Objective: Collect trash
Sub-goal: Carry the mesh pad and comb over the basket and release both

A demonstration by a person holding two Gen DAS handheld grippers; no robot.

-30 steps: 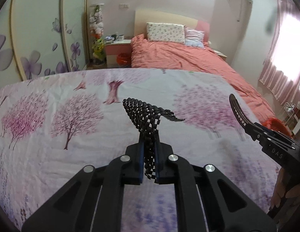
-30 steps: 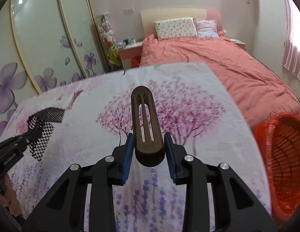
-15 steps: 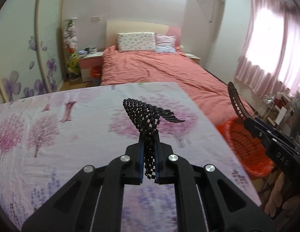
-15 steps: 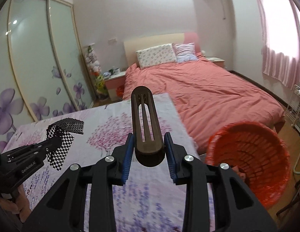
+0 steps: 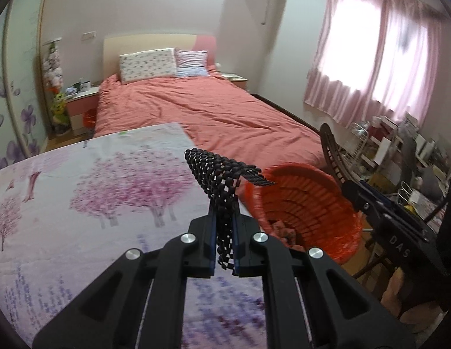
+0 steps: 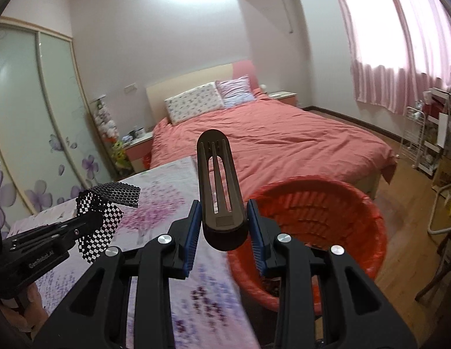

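Note:
My left gripper is shut on a black mesh mat, which droops over its tips; the mat also shows in the right wrist view. My right gripper is shut on a dark brown slotted curved piece, seen from the side in the left wrist view. An orange-red plastic basket stands beside the table's right edge, just right of the left gripper and below-right of the right gripper. Some scraps lie in its bottom.
A table with a pink tree-print cloth lies below both grippers. A bed with a salmon cover is behind. A wire rack and cluttered shelves stand at right by pink curtains. Wood floor surrounds the basket.
Both grippers have swung right from over the table toward its right edge, still holding their items. The orange-red basket has come closer and larger in both views.

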